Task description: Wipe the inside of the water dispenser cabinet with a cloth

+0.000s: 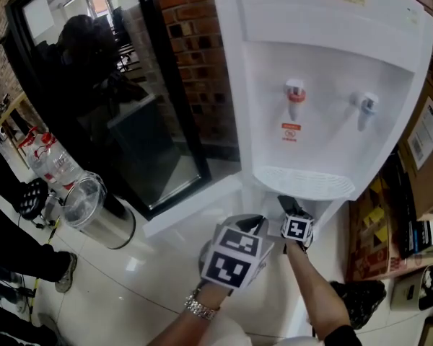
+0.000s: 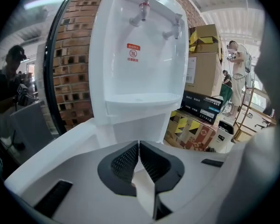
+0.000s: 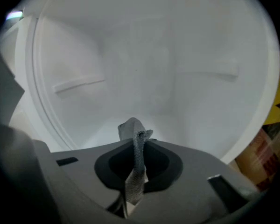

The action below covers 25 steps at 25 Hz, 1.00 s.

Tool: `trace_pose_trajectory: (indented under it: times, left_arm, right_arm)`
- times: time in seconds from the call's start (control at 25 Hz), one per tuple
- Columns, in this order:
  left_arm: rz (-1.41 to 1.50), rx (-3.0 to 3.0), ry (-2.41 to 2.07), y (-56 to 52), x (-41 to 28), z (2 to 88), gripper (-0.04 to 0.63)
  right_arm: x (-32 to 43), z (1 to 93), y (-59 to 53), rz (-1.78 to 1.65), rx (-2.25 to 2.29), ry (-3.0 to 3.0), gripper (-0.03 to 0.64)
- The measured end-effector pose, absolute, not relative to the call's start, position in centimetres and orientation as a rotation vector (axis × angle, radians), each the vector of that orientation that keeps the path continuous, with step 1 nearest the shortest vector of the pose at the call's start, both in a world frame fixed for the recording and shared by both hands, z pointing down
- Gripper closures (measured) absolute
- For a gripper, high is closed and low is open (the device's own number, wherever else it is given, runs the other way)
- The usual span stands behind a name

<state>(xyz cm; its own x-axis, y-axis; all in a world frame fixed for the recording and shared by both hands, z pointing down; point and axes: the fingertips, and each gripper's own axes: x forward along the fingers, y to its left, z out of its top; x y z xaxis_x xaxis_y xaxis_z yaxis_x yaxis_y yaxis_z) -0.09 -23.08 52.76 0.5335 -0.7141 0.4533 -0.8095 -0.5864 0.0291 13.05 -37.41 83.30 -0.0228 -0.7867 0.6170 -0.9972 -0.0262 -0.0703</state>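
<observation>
The white water dispenser [image 1: 325, 85] stands against a brick wall, with two taps above a drip tray [image 1: 303, 182]. Its lower cabinet door [image 1: 195, 207] is swung open to the left. My left gripper [image 1: 256, 223] is shut on a white edge that looks like that door [image 2: 60, 148]; in the left gripper view the left gripper [image 2: 139, 160] has a white strip pinched between its jaws. My right gripper [image 1: 287, 204] reaches under the drip tray into the cabinet. There the right gripper [image 3: 137, 148] is shut on a grey cloth [image 3: 132, 127], whose tip points at the white inner wall [image 3: 144, 64].
A steel bin [image 1: 94, 211] and a large water bottle [image 1: 50, 157] stand on the floor at the left, before a dark glass panel [image 1: 115, 99]. Cardboard boxes [image 1: 426, 128] crowd the right side. A person [image 2: 238, 73] stands farther off to the right.
</observation>
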Motion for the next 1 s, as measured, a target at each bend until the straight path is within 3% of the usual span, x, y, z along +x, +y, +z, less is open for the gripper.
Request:
trace_pose_trajectory:
  times: [0.36, 0.68, 1.0]
  left_arm:
    - [0.557, 2.550, -1.287, -22.7, 0.3, 51.9, 0.581]
    - [0.549, 2.570, -1.274, -22.2, 0.7, 51.4, 0.581]
    - [0.538, 2.566, -1.297, -22.1, -0.1, 50.9, 0.581]
  right_arm:
    - [16.8, 79.6, -34.1, 0.613, 2.055, -1.706, 0.594]
    - [4.5, 78.8, -33.4, 0.686, 1.687, -2.163, 0.594]
    - [13.6, 83.4, -33.5, 0.709, 1.840, -1.841, 0.594]
